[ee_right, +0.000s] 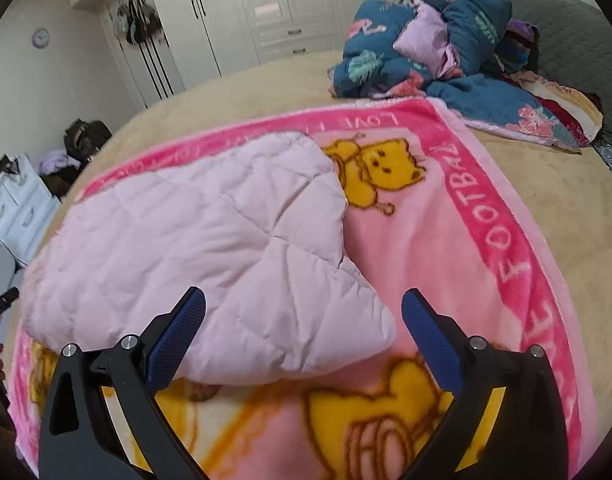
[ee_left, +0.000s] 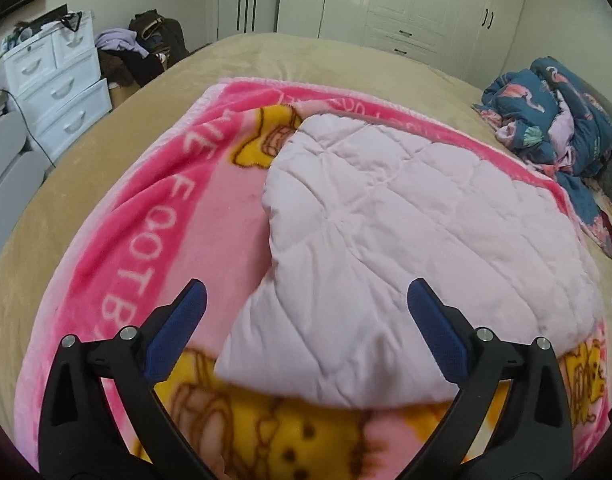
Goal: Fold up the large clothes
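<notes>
On the pink blanket [ee_right: 446, 240]: "FOOTBALL", "LOVE".

A tan bed [ee_left: 297, 60] carries a pink blanket [ee_left: 157, 216]. A blue quilt [ee_right: 422, 40] lies bunched beside it.

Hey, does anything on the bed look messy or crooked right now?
The pale quilted garment lies askew on the pink blanket, its side edges angled inward unevenly. A blue patterned duvet sits crumpled near the headboard. Both claws hover open.
</notes>
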{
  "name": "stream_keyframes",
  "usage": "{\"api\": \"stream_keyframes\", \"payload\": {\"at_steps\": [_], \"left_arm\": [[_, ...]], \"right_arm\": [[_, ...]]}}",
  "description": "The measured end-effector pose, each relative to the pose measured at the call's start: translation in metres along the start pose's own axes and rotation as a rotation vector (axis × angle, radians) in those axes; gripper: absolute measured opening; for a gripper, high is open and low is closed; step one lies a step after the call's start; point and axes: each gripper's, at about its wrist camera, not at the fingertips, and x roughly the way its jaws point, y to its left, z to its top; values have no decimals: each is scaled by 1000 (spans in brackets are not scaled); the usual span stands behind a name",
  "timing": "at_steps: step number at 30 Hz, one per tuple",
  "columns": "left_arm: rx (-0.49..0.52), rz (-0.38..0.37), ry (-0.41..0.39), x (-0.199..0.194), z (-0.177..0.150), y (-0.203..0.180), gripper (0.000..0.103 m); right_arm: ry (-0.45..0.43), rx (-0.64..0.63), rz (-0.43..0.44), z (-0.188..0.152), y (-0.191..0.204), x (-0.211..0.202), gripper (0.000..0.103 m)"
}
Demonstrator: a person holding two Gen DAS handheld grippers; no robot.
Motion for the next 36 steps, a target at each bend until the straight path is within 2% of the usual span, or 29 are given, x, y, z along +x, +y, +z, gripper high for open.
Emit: {"api": "stream_keyframes", "payload": {"at_steps": [11, 17, 26, 36], "left_arm": [[5, -10, -63, -56, -34, 0, 94], [-17, -21, -80, -73, -54, 2, 94], [5, -23, -71, -78, -78, -4, 94], [-15, -36, -24, -60, -96, -12, 94]], "right_arm": [[-136, -71, -15, -34, 12, -71, 98], [-157, -66, 15, -55, 17, -86, 98], [-134, -43, 42, -78, 31, -80, 98], [-68, 45, 68, -95, 35, -48, 98]]}}
